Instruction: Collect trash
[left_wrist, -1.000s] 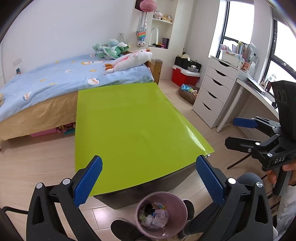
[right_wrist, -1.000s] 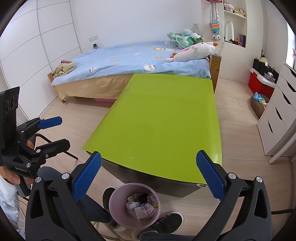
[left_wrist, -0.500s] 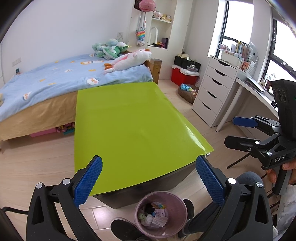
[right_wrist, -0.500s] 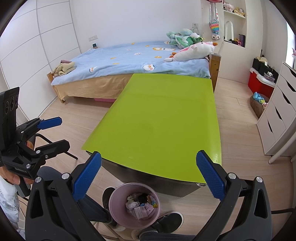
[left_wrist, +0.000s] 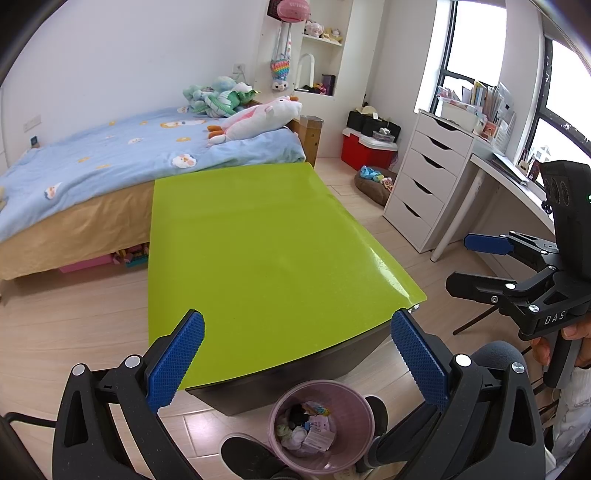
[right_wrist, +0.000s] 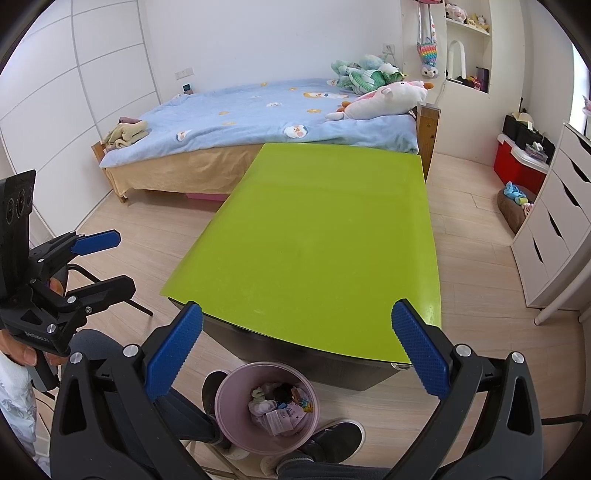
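Observation:
A pink trash bin (left_wrist: 352, 402) stands on the floor at the near edge of the lime-green table (left_wrist: 258, 251), between the person's shoes. It holds several crumpled wrappers and papers (left_wrist: 306, 430). The bin also shows in the right wrist view (right_wrist: 231, 391), with the trash (right_wrist: 280, 406) inside. My left gripper (left_wrist: 297, 354) is open and empty, held above the table's near edge and the bin. My right gripper (right_wrist: 295, 350) is open and empty at about the same height. Each gripper shows in the other's view: the right one (left_wrist: 480, 264), the left one (right_wrist: 107, 262). No trash shows on the green table top.
A bed (left_wrist: 110, 173) with a blue cover and plush toys abuts the table's far end. A white drawer unit (left_wrist: 424, 184), a desk, a red box (left_wrist: 365, 151) and a pet bed (left_wrist: 373, 182) stand on the right. Wooden floor surrounds the table.

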